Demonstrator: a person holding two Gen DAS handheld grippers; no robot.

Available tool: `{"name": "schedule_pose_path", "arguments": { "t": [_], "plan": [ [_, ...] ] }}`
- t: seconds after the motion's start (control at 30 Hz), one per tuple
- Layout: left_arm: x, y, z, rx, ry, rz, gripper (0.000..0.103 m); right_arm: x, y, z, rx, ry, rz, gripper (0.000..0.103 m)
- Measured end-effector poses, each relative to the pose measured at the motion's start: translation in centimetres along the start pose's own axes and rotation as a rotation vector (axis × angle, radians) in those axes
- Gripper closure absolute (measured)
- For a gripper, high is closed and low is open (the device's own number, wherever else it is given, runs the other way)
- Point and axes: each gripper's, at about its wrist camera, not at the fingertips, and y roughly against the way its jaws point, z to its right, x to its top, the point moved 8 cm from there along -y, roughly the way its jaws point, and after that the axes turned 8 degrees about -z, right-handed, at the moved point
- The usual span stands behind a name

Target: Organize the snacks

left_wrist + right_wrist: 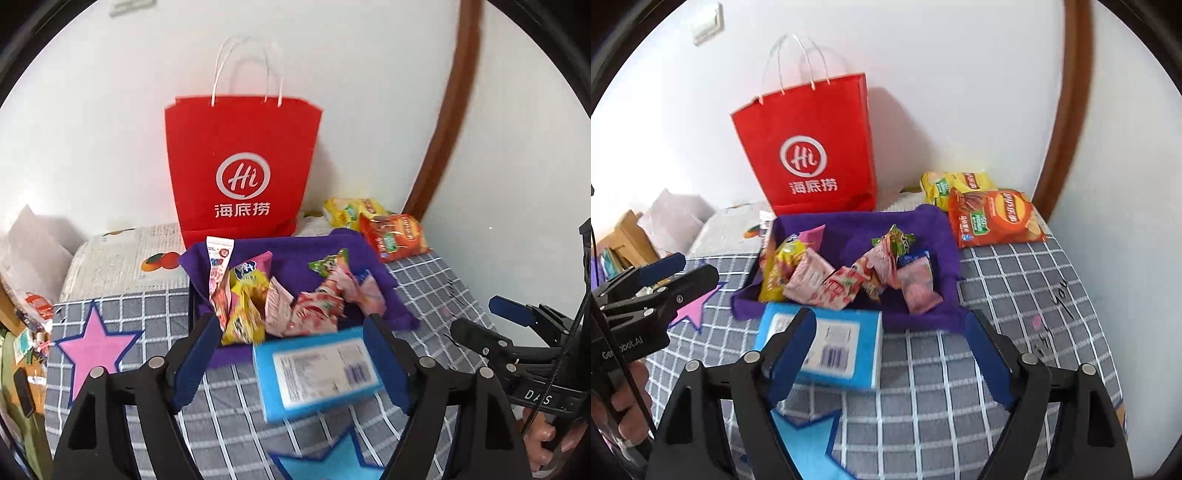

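Note:
A purple felt tray point(295, 247) point(849, 225) sits mid-cloth and holds several snack packets point(306, 306) point(842, 280) in pink, yellow and green. Just in front of it a light blue box point(317, 373) point(827, 343) lies label-up on the checked cloth. My left gripper point(291, 354) hangs open above that box; the pads do not press it. My right gripper point(890, 350) is open too, over the box's right end, holding nothing. Each gripper shows at the edge of the other's view: the right gripper point(487, 321), the left gripper point(683, 273).
A red paper bag point(240, 166) point(809, 147) stands against the white wall behind the tray. An orange chip bag point(395, 236) point(993, 218) and a yellow chip bag point(351, 210) point(953, 182) lie at the back right. Felt stars point(92, 347) decorate the cloth. Clutter point(29, 321) sits off the left edge.

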Motion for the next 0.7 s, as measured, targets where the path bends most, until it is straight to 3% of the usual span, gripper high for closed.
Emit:
{"name": "schedule_pose_path", "arguments": {
  "t": [0.27, 0.53, 0.7],
  "plan": [
    [-5.1, 6.7, 1.9, 0.088, -0.032, 0.072, 0.012, -5.8, 5.4, 0.4, -0.068, -0.021, 0.043, 0.004],
    [-10.0, 10.1, 3.2, 0.137, -0.016, 0.103, 0.012, -11.8, 8.7, 0.9, -0.084, -0.055, 0.066, 0.004],
    [-12.1, 12.5, 4.1, 0.125, -0.003, 0.125, 0.012, -14.2, 11.2, 1.3, -0.091, -0.072, 0.094, 0.004]
  ]
}}
